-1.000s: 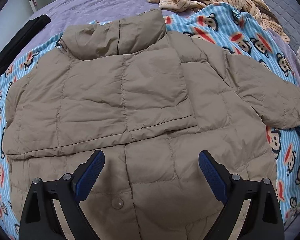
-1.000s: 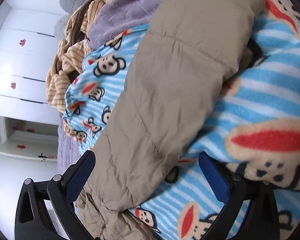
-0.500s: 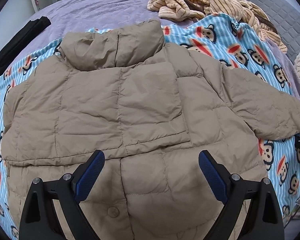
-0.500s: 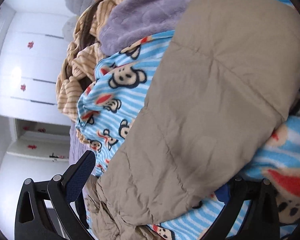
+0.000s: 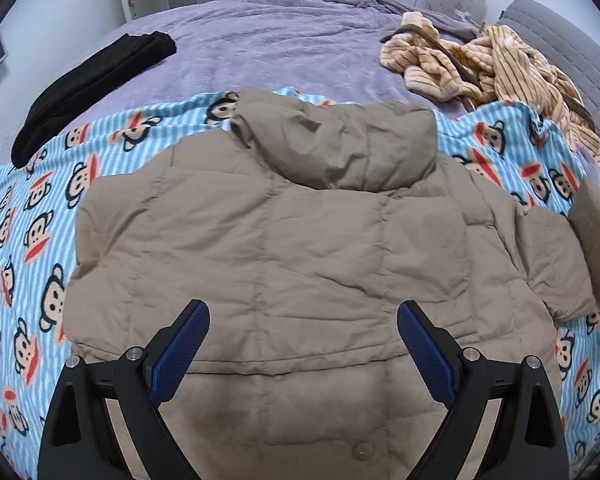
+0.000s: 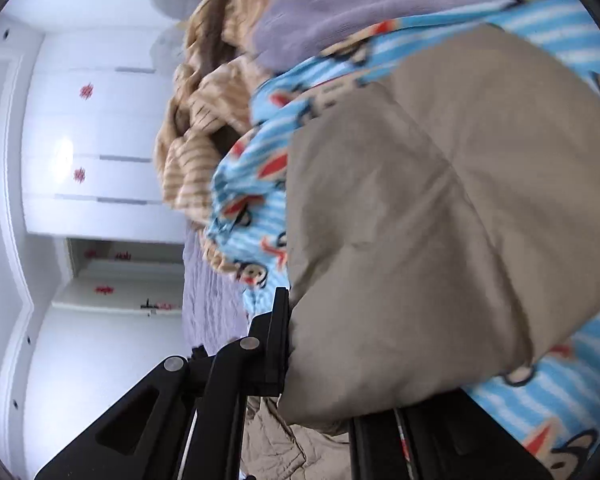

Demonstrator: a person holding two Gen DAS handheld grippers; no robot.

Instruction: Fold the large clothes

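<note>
Your left gripper (image 5: 303,342) hangs agape over the tan puffer jacket (image 5: 300,248). Only the right wrist view shows your right gripper (image 6: 320,360) clamping the jacket's sleeve (image 6: 412,240).

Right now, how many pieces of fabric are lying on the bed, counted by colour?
Tan: 1, the puffer jacket
Black: 1, the folded garment
Beige striped: 1, the crumpled fleece
Blue monkey print: 1, the blanket
Total: 4, all on the purple bedspread

Left gripper (image 5: 303,322) hangs with jaws spread wide, gripping nothing; right gripper (image 6: 320,364) has jaws clamped together.
</note>
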